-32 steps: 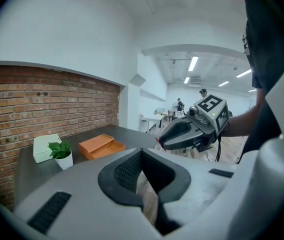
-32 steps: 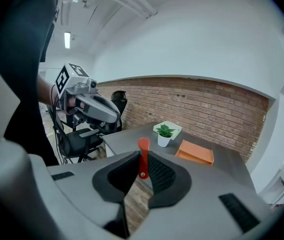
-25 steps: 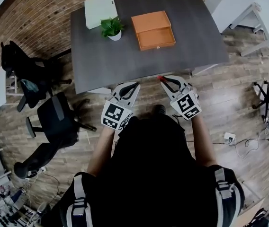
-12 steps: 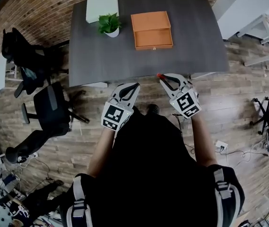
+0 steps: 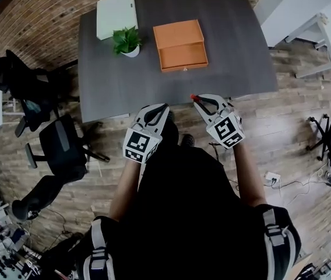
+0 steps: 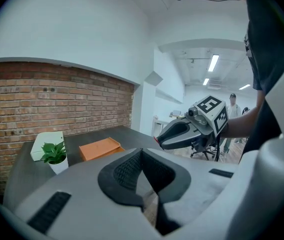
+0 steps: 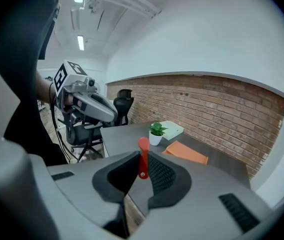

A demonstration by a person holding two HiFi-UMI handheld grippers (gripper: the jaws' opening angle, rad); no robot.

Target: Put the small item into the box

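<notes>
Since one second ago: both grippers have moved toward the table, and the tip of the right gripper (image 5: 197, 98) now lies over the table's near edge where it earlier stood short of it. Dark grey table (image 5: 124, 74) on wood-plank floor (image 5: 293, 121), brick wall (image 6: 57, 99) behind it. Black office chairs (image 5: 66, 150) stand off the table's left side. On the far half of the table: orange box (image 5: 180, 44), its near part darker and apparently recessed; flat white box (image 5: 116, 13) at the far left corner; small potted plant (image 5: 126, 41) in a white pot between the two, just beside the orange box. Left gripper (image 5: 164, 106) is held short of the table edge, jaws pressed together at the tips with nothing between them. The right gripper's jaws pinch the small red item (image 7: 143, 154), a flat red strip with a rounded top end that stands up above the pads and a small hole low on it. The item is well apart from the orange box. Each gripper carries a marker cube (image 5: 141, 143) with black-and-white square patterns; the only markings readable are these patterns.
</notes>
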